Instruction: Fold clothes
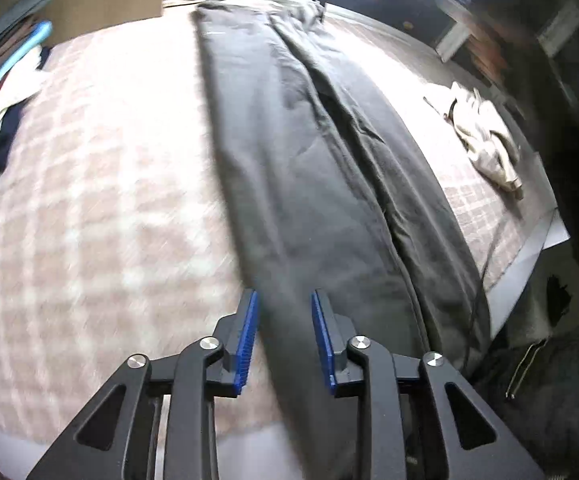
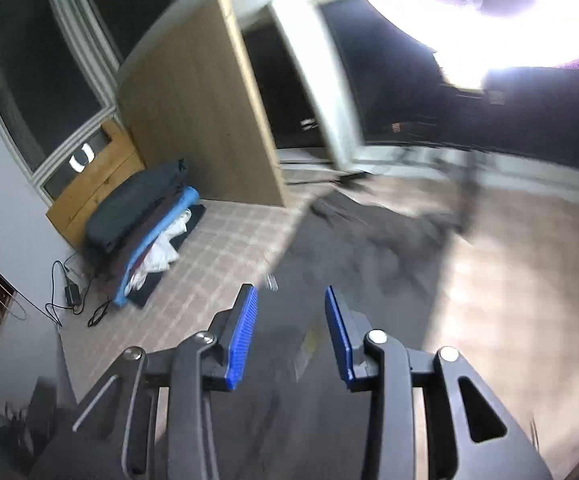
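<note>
Dark grey trousers [image 1: 309, 140] lie stretched lengthwise on a bed with a pink checked cover [image 1: 89, 220], legs side by side. My left gripper [image 1: 284, 294] hovers over their near end. Its blue pads [image 1: 247, 340] stand apart, with trouser cloth showing in the gap and no pad visibly pressing on it. In the right wrist view the trousers [image 2: 349, 248] are blurred on the same cover [image 2: 217, 248]. My right gripper [image 2: 289, 289] is above them, open, with nothing between its fingers.
A pile of folded clothes [image 1: 5, 92] [image 2: 149, 232] lies at the bed's left side by a wooden cabinet [image 2: 197, 120]. A crumpled cream garment [image 1: 485, 140] sits on the right of the bed. A black zipped jacket [image 1: 549, 380] lies off the near right corner. Cables [image 2: 71, 292] trail on the floor.
</note>
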`<state>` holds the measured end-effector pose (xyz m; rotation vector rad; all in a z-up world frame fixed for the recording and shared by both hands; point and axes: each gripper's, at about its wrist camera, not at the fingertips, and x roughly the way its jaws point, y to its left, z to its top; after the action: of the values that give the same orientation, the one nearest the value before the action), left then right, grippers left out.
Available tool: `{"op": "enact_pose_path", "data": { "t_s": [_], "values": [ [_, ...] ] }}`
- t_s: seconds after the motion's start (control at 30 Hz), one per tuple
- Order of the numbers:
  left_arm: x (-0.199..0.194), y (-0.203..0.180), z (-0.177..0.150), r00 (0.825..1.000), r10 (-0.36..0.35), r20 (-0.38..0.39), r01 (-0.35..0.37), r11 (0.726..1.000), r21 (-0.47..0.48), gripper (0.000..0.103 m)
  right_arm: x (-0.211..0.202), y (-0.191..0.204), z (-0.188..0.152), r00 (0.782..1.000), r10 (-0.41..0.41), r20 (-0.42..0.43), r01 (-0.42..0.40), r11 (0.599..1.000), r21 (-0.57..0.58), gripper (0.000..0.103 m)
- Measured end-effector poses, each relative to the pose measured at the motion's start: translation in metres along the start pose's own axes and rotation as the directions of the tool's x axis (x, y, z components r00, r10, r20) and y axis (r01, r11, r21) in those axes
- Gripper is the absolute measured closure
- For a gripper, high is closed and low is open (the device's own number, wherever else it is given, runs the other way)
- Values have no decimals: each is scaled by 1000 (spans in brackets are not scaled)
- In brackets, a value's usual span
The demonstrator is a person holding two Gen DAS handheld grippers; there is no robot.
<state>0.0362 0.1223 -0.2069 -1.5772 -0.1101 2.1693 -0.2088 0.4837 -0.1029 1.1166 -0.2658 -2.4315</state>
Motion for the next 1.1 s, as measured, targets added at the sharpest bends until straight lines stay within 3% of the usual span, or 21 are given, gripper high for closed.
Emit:
{"op": "enact_pose_path", "data": {
  "t_s": [0.17, 0.3, 0.4, 0.53, 0.67, 0.9, 1.03, 1.07, 1.1],
  "values": [
    [-17, 1, -23, 999, -31, -20, 31, 999, 24, 76, -94, 1, -144, 984, -173, -45, 178, 971, 159, 68],
    [-24, -2, -52, 997, -59, -44, 61, 997, 51, 75, -113, 30, -258, 970, -217, -108, 240, 922, 304, 68],
    [-21, -10, -74, 991, -100, -87, 105, 993, 57, 75, -105, 54, -314, 958, -229, -174, 277, 898, 341, 68],
    [-7, -24, -90, 991, -70, -118, 81, 992, 93, 74, -94, 72, -339, 956, -232, -179, 282, 896, 343, 68],
    [2, -26, -96, 993, -50, -106, 58, 996, 75, 72, -76, 72, -336, 936, -271, -223, 327, 906, 271, 67],
    [7, -41, -98, 997, -26, -73, 31, 997, 70, 68, -66, 75, -330, 943, -242, -228, 284, 942, 177, 64],
    [10, -54, -100, 999, 23, -47, -17, 992, 126, 72, -59, 85, -329, 937, -252, -242, 275, 959, 65, 65],
    [10, -55, -101, 999, 28, -44, -22, 990, 136, 80, -58, 86, -328, 937, -244, -250, 264, 963, 53, 74],
    [11, -57, -100, 998, 42, -43, -36, 988, 149, 86, -57, 86, -327, 937, -235, -257, 254, 966, 40, 94]
  ]
}}
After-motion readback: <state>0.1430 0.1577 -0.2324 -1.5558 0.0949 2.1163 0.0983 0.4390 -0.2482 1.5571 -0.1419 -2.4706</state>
